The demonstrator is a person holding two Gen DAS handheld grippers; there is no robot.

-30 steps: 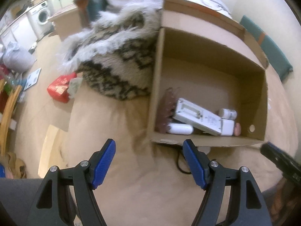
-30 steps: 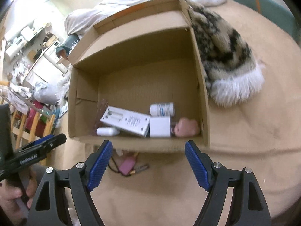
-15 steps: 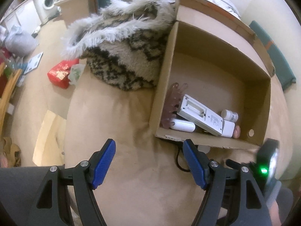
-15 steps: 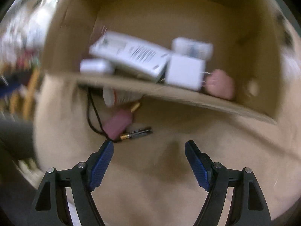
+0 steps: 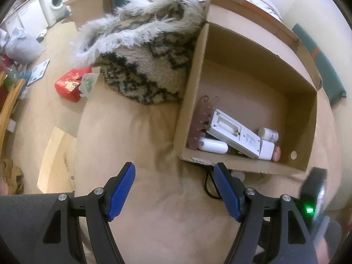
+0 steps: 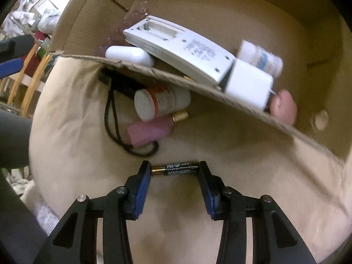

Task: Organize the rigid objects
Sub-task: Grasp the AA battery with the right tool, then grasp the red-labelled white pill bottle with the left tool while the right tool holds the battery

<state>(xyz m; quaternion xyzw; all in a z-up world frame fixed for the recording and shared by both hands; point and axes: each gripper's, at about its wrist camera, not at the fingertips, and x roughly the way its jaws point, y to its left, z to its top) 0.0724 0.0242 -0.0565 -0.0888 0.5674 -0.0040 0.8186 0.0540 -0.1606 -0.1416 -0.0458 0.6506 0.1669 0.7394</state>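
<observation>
The right hand-held gripper [image 6: 175, 169] is closing on a pair of batteries [image 6: 175, 169], which lie side by side across the gap between its blue pads. One pad stands at each end of the batteries, so the hold is end to end and not around the middle. Whether the pads already press on the metal ends I cannot tell; they look to be touching.

The batteries are black with gold bands and white print. I judge them small, stiff and rather heavy for their size, with smooth round bodies that can roll or slip. A hold on the flat ends may let one of the two drop out; a hold across both bodies would be safer, I think.

They lie on a beige sheet [image 6: 220, 154] on the bed, near the front wall of a cardboard box [image 6: 220, 92].

A little farther, just before that wall, lie a pink bottle [image 6: 149, 129] with a gold cap, a white pill bottle [image 6: 161, 103] and a black cord [image 6: 110, 118]. Inside the box are a white handset [image 6: 180, 48] and some small white things.

The left hand-held gripper [image 5: 175, 189] hangs over the sheet with its jaws wide apart and nothing between them.
</observation>
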